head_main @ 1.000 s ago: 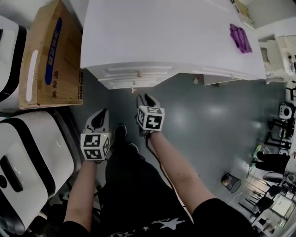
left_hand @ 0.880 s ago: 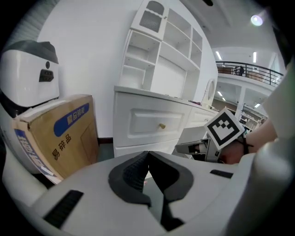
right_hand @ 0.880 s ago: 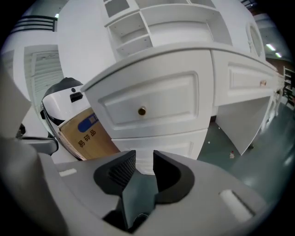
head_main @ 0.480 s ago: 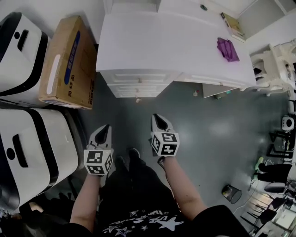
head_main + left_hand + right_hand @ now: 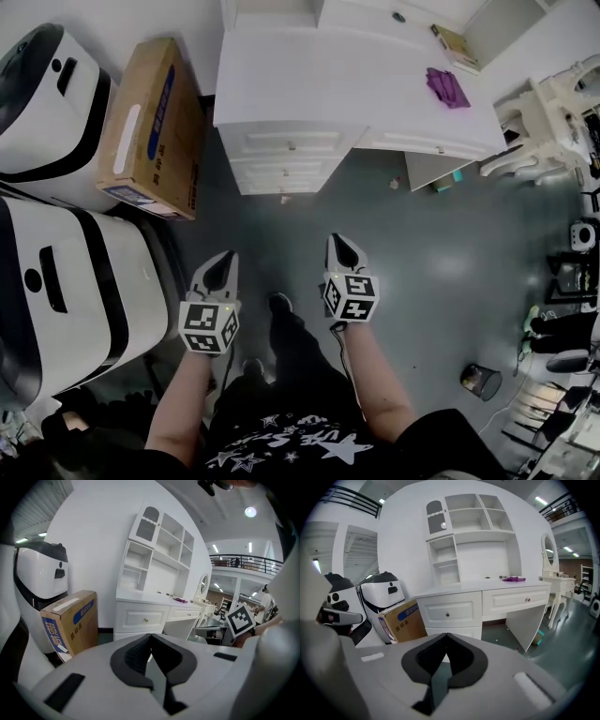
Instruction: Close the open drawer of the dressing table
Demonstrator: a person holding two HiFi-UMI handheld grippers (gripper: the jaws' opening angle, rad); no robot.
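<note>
The white dressing table (image 5: 356, 84) stands at the top of the head view, and its left stack of drawers (image 5: 289, 159) looks flush, with no drawer standing out. In the right gripper view the drawer fronts (image 5: 449, 612) also sit even. My left gripper (image 5: 223, 267) and right gripper (image 5: 342, 251) hover side by side over the grey floor, well short of the table. Both are shut and empty. The left gripper's black pads (image 5: 136, 656) meet at the tip, and so do the right gripper's pads (image 5: 461, 658).
A cardboard box (image 5: 150, 122) leans left of the table, beside two large white-and-black machines (image 5: 66, 281). A purple item (image 5: 446, 86) lies on the tabletop. A white chair (image 5: 534, 122) stands at the right and a small bin (image 5: 480, 380) at lower right. The person's legs (image 5: 281, 347) are below me.
Both grippers have drawn back from the drawer fronts and risen. The right gripper's jaws, open near the lower drawer before, have closed. The view now takes in the whole table.
</note>
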